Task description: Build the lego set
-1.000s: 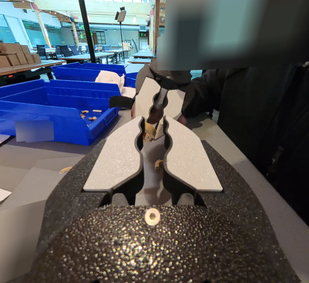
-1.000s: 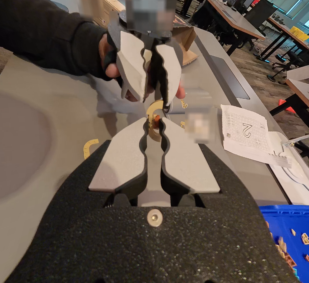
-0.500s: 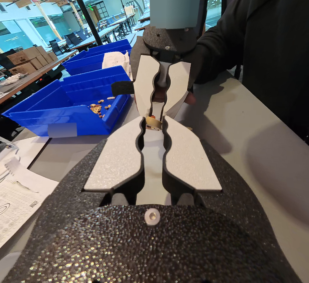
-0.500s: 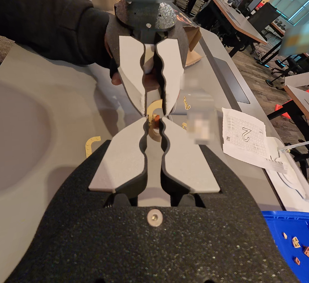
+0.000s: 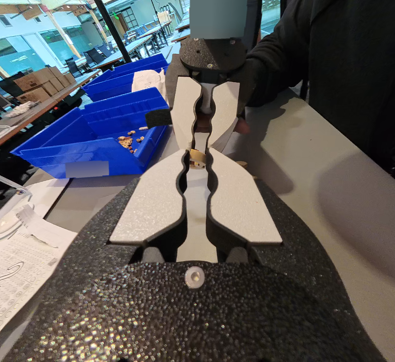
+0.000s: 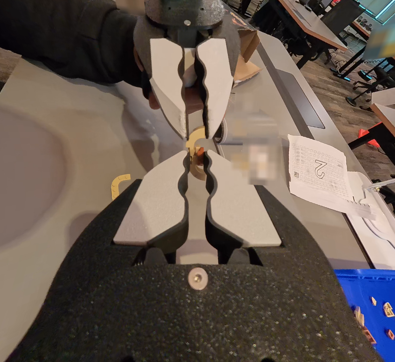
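Item: lego assembly, tan and gold curved plates with a small reddish-brown piece, held in the air above the grey bench, between two sets of fingertips that meet tip to tip.

Right hand-held gripper: clenched on the near end of the assembly, where a round tan piece and the reddish-brown piece sit between its fingers.

Left hand-held gripper: clamped on the opposite end, gripping the gold arch-shaped plate; in the right wrist view it comes down from above, held by a hand in a black sleeve.

Loose parts: one gold curved plate flat on the bench, left of the right hand-held gripper's body, apart from the assembly.

Bench contents, outward: printed paper sheet to the right in the right wrist view; opened cardboard box behind the left hand-held gripper; blue bin holding small tan and brown pieces, with a second blue bin behind it and a white bag just beside that one.
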A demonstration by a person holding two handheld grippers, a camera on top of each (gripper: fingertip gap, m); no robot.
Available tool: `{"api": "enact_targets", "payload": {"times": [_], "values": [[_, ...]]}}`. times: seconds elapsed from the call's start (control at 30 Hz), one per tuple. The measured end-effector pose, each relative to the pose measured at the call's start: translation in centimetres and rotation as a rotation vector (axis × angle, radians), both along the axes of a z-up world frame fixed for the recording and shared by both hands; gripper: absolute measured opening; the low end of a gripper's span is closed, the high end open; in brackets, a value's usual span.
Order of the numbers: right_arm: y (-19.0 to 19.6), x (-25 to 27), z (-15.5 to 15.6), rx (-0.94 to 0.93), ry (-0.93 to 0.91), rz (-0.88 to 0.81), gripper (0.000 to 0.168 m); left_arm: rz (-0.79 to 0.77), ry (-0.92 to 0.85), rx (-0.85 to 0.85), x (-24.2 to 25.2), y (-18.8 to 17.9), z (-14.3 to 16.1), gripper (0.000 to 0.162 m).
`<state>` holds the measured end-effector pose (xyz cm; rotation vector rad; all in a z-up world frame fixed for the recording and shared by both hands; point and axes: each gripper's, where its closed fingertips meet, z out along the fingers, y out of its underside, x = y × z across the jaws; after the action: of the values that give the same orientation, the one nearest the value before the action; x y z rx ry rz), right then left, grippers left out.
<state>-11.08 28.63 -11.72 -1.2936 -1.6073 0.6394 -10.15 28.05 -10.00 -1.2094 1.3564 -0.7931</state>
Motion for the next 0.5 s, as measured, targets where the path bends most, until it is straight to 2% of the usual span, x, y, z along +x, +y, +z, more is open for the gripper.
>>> {"api": "enact_targets", "payload": {"times": [0.2,0.37,0.5], "values": [[0.29,0.08,-0.17,0.008,-0.009,-0.029,0.011,0.059,-0.007,0.118,0.65,0.17,0.28,0.011],[0.05,-0.03,0.07,0.023,-0.002,-0.023,0.011,0.012,-0.076,0.047,0.52,-0.11,0.57,0.010],[-0.40,-0.20,0.44,-0.035,0.043,0.009,0.011,-0.078,-0.217,-0.034,0.13,-0.62,1.03,0.009]]}}
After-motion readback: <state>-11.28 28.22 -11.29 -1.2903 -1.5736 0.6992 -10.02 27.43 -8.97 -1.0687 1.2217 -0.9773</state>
